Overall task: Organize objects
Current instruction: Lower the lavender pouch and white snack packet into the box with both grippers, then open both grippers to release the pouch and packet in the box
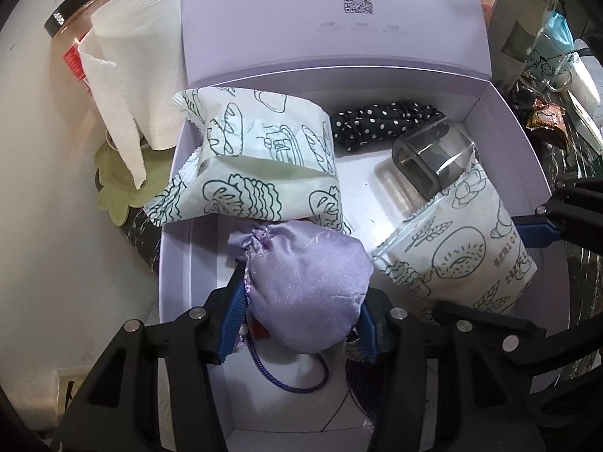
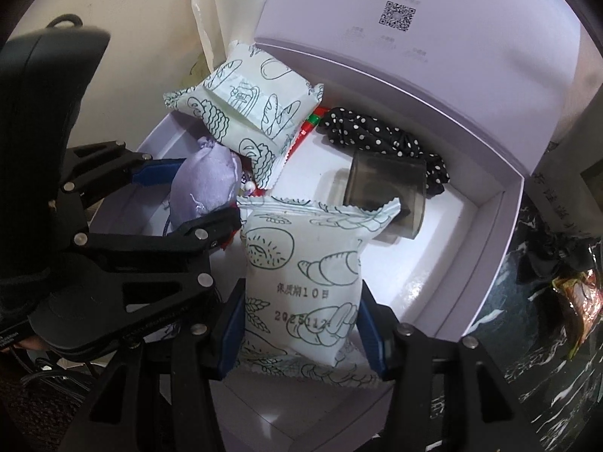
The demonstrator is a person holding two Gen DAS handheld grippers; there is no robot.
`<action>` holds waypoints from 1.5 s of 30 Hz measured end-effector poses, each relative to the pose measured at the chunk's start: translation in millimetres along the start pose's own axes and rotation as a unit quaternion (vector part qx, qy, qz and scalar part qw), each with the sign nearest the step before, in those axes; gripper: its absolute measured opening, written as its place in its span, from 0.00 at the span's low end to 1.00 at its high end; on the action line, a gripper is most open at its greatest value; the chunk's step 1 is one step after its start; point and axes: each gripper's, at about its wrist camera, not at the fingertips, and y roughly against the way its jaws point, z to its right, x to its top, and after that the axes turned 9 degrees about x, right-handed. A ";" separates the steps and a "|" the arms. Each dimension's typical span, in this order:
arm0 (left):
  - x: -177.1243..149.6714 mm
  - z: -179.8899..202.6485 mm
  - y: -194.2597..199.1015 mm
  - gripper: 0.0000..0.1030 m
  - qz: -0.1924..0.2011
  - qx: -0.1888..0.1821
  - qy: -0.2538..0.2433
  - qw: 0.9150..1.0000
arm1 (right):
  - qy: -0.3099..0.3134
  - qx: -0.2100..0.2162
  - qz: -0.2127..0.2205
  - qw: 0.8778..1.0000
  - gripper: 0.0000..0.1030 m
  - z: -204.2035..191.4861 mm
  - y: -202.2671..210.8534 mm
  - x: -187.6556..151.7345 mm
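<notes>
- Left gripper [image 1: 297,320] is clenching a lilac satin drawstring pouch [image 1: 309,286], holding it over the near-left part of the open lavender cardboard box [image 1: 505,143].
- Right gripper [image 2: 299,333] is gripping a white bread-print snack packet [image 2: 301,282] above the box's near edge.
- A second matching packet [image 1: 256,162] is leaning on the left wall.

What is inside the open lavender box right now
Inside the lavender box: two bread packets, purple pouch, polka-dot scrunchie, grey clear case. A red wrapper is mostly covered.

Both wrist cameras look down at close range into the open lavender cardboard box [image 1: 505,143] [image 2: 505,248], the right one facing it from the left one's right side.
</notes>
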 end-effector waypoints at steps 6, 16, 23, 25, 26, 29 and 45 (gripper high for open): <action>5.0 -1.1 -0.3 0.51 -0.009 -0.001 -0.005 1.000 | -0.011 -0.008 0.000 1.000 0.53 0.5 4.3 -3.0; 10.3 -14.2 16.8 0.67 0.009 0.017 0.013 1.000 | 0.007 -0.025 0.045 0.999 0.58 -7.5 26.0 -6.7; 13.8 -27.5 34.7 0.79 0.025 0.018 0.031 0.999 | -0.007 -0.011 0.074 0.997 0.58 -6.0 39.2 -14.2; 13.6 -28.6 41.8 0.79 0.031 0.015 0.038 0.999 | -0.004 -0.009 0.082 0.997 0.49 -7.3 42.3 -16.1; 9.2 -29.8 46.6 0.79 0.035 0.014 0.042 0.998 | -0.003 -0.009 0.082 0.997 0.46 -9.7 44.1 -17.6; 8.2 -12.3 68.3 0.79 0.052 0.018 0.049 0.997 | -0.006 -0.001 0.084 0.996 0.29 -7.7 45.0 -26.8; -22.6 -24.3 83.0 0.39 0.061 -0.049 0.064 0.995 | -0.006 0.012 0.085 0.996 0.18 -10.7 54.9 -22.5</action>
